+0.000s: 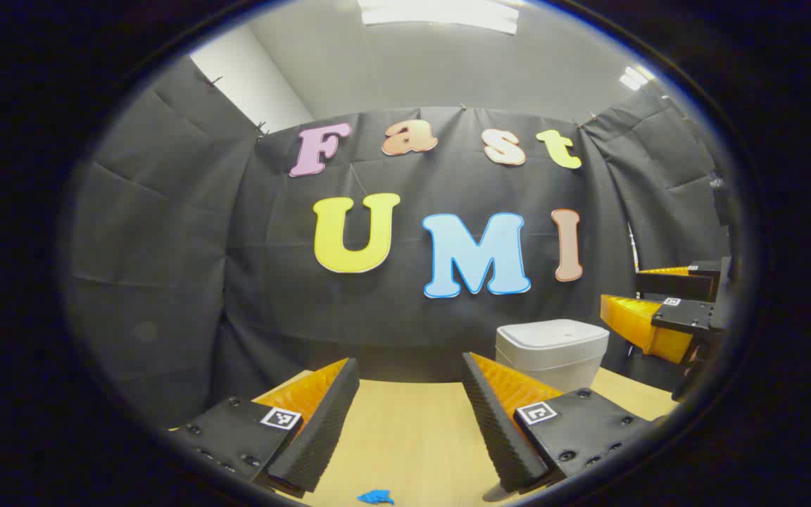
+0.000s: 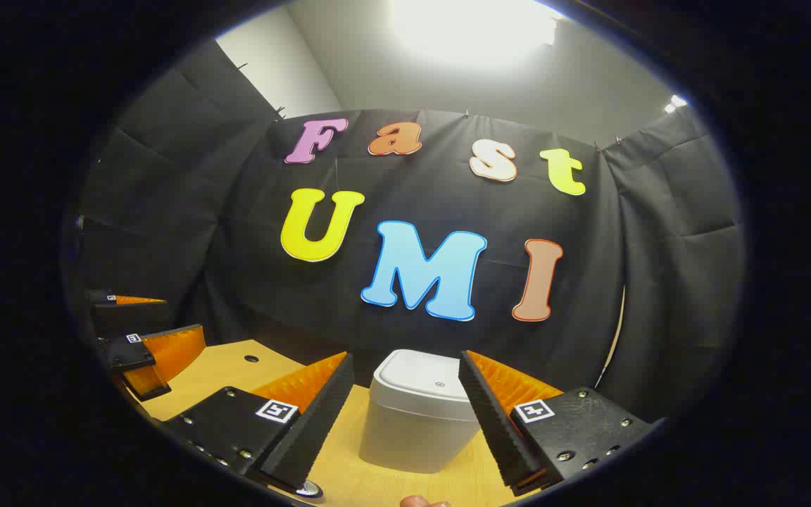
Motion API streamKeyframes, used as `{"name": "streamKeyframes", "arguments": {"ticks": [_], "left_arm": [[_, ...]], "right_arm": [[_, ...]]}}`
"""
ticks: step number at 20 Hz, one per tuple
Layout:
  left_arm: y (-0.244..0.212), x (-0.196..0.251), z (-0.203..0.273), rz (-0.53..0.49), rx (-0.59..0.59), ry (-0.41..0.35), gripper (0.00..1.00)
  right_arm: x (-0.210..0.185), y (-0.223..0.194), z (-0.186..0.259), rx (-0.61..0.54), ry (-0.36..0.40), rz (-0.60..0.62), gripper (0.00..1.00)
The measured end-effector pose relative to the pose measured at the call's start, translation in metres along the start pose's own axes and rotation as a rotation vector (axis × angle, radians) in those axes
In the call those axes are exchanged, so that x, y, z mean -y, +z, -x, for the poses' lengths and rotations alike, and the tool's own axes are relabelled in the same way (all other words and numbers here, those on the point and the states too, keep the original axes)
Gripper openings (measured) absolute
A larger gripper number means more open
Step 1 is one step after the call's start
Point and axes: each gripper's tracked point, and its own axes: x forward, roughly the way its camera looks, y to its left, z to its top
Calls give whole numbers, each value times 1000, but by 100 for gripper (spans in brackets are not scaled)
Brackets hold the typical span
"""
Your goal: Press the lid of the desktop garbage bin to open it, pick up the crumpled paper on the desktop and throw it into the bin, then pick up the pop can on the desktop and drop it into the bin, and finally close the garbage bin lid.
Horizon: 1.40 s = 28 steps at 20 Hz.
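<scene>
Bin (image 2: 419, 415) stood lid-closed on the surface (image 2: 229, 373), straight ahead of the right gripper (image 2: 405, 415), nearer than the left gripper (image 1: 409, 422); both jaws spread, empty.

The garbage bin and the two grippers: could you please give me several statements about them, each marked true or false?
1. The garbage bin has its lid shut. True.
2. The right gripper is shut on the bin. False: its fingers stand apart, with the bin seen between them farther off, untouched.
3. The left gripper is open and holds nothing. True.
4. The bin lies tipped on its side. False: it stands upright on the wooden table.
5. A small blue object lies on the table below the left gripper. True.
</scene>
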Motion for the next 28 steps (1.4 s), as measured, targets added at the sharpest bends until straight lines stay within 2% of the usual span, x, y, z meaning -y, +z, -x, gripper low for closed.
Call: {"name": "streamKeyframes", "arguments": {"ticks": [3,4,5,10,11,13,14,15,16,17,19,23,25,26,28], "left_arm": [[10,9,-19,5,9,-17,99],[12,12,-25,5,9,-29,92],[11,13,-30,2,0,-44,95],[11,15,-47,-29,-1,-82,92],[9,15,-51,-31,-8,-87,99],[7,15,-55,-28,-11,-93,92],[7,15,-57,-19,-12,-99,99],[4,17,-57,-14,-20,-103,92],[1,17,-58,-7,-27,-109,99],[1,18,-58,-4,-31,-111,92],[-1,20,-60,8,-36,-114,99],[-6,22,-56,14,-45,-120,99],[-9,22,-53,17,-48,-119,95],[-9,22,-52,20,-52,-119,95],[-10,23,-53,24,-57,-117,95]], "right_arm": [[4,-9,-6,-17,-14,-27,96],[3,-11,-8,-25,-16,-32,96],[4,-10,-11,-26,-34,-41,96],[4,-11,-16,-31,-80,-53,96],[4,-13,-16,-34,-89,-59,96],[1,-14,-16,-36,-96,-74,96],[0,-14,-18,-41,-99,-75,96],[2,-17,-19,-49,-105,-74,96],[3,-19,-18,-60,-113,-78,96],[4,-21,-18,-73,-118,-81,96],[2,-26,-16,-91,-123,-88,96],[5,-32,-11,-111,-140,-90,94],[9,-37,-10,-126,-158,-89,92],[9,-38,-10,-129,-154,-92,77],[7,-42,-12,-138,-148,-99,70]]}}
